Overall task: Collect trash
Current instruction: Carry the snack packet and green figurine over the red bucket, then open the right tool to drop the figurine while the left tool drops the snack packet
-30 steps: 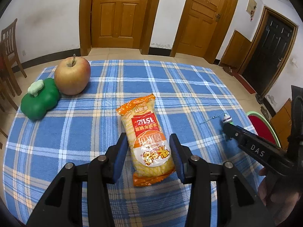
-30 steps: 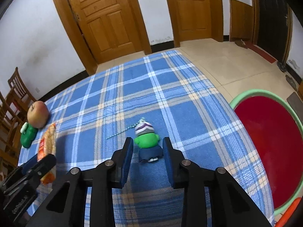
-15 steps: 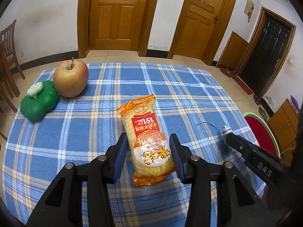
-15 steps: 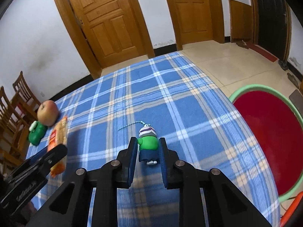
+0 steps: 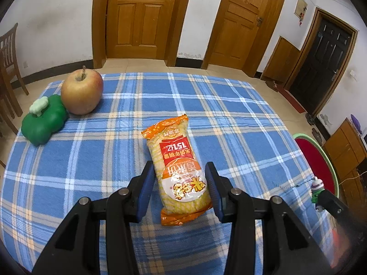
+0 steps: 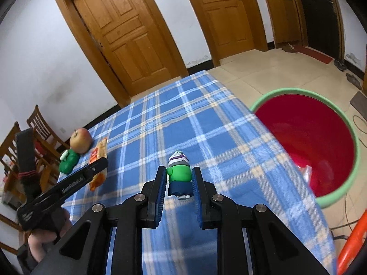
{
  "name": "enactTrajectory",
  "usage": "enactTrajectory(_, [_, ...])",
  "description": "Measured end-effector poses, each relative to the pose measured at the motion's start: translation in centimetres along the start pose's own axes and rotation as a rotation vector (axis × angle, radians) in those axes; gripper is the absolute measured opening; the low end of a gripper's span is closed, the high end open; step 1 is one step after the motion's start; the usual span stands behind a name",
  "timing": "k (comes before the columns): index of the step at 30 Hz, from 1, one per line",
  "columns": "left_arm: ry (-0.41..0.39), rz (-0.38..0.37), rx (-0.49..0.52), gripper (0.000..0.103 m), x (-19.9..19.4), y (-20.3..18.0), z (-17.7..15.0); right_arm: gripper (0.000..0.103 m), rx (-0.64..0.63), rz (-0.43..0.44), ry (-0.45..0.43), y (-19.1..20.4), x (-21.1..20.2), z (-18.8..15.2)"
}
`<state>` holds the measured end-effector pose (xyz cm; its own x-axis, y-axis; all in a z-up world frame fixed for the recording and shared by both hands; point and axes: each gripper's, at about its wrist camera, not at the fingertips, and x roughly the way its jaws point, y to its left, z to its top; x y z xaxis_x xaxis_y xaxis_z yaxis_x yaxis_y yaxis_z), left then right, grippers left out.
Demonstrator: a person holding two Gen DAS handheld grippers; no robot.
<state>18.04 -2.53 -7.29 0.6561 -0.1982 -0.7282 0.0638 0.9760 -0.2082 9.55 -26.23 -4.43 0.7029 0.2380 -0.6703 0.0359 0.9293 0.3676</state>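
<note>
**Over the plaid cloth: one figure pinched, one packet straddled**

On the blue plaid tablecloth point(image 5: 229, 119), your left gripper point(image 5: 179, 189) is hanging with its jaws spread wide on either side of the orange snack packet point(image 5: 177, 167). The packet is lying flat between the blue pads, its near end pointing back toward you, with a sliver of cloth showing on each side, so neither pad appears to be pressing it.

Your right gripper point(image 6: 179, 184) is pinching the small toy figure point(image 6: 180, 175), the one with the green top and striped cap; both pads are pressing against its sides. The figure is sitting upright between them, near the table's right edge. Whether its feet are touching the cloth is hard to tell.

Just past that edge, the red basin point(image 6: 321, 105) with the green rim is sitting lower than the tabletop, with something pale and crumpled lying at its bottom.

At the far left corner, the apple point(image 5: 81, 92) is touching the green toy pepper point(image 5: 43, 123), both well apart from the packet.
</note>
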Motion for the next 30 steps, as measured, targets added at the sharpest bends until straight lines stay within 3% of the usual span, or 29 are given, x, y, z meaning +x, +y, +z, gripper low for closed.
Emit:
enactTrajectory(5, [-0.013, -0.008, 0.043, 0.045, -0.4, -1.8, -0.1, 0.022, 0.02, -0.026, -0.015, -2.7, -2.0, 0.5])
enactTrajectory(9, [0.009, -0.058, 0.05, 0.045, -0.9, -3.4, -0.1, 0.022, 0.042, -0.042, -0.042, -5.0, -3.1, 0.9])
enactTrajectory(17, [0.003, -0.106, 0.138, 0.045, -2.0, -8.8, 0.1, 0.022, 0.116, -0.063, -0.089, -9.8, -4.5, 1.5])
enactTrajectory(30, [0.074, -0.202, 0.254, 0.045, 0.0, -17.3, -0.2, 0.024, 0.22, -0.111, -0.131, -16.1, -4.8, 3.5])
